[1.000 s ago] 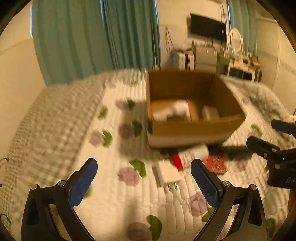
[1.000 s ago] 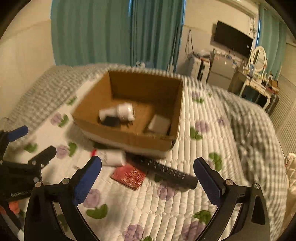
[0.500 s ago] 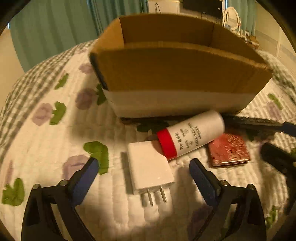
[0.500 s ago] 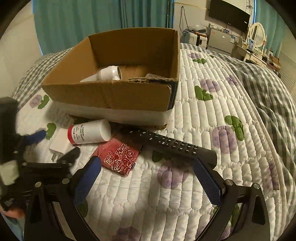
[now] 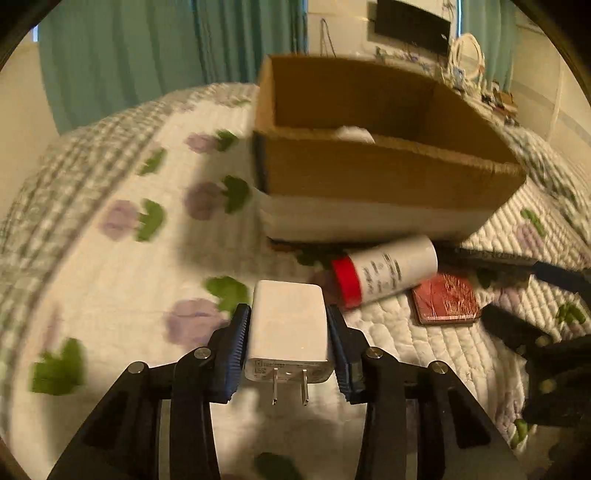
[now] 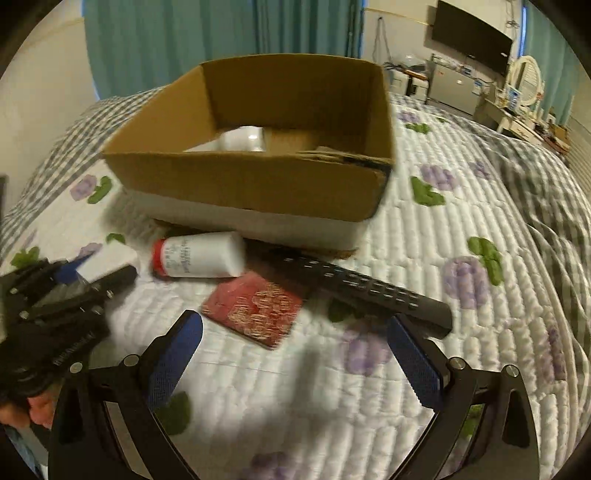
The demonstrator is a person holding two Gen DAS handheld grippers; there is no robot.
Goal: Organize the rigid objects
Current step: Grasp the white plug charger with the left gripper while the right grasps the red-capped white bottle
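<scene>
My left gripper (image 5: 288, 332) is shut on a white plug adapter (image 5: 288, 328), prongs toward the camera, just above the quilt. It also shows in the right wrist view (image 6: 107, 260). A white bottle with a red cap (image 5: 384, 269) (image 6: 199, 256), a red card case (image 5: 445, 299) (image 6: 255, 308) and a black remote (image 6: 362, 288) lie in front of the cardboard box (image 5: 369, 173) (image 6: 240, 177). The box holds a white bottle (image 6: 240, 138). My right gripper (image 6: 295, 354) is open and empty, low over the quilt near the red case and the remote.
Everything lies on a white floral quilt (image 6: 461, 221) on a bed. A grey checked blanket (image 6: 546, 177) lies at the right. Teal curtains (image 5: 147, 55) hang behind; a dresser and TV (image 6: 472, 29) stand at the far right.
My left gripper has closed on the plug adapter and lifted it slightly off the quilt. My right gripper has moved closer to the red case and the remote.
</scene>
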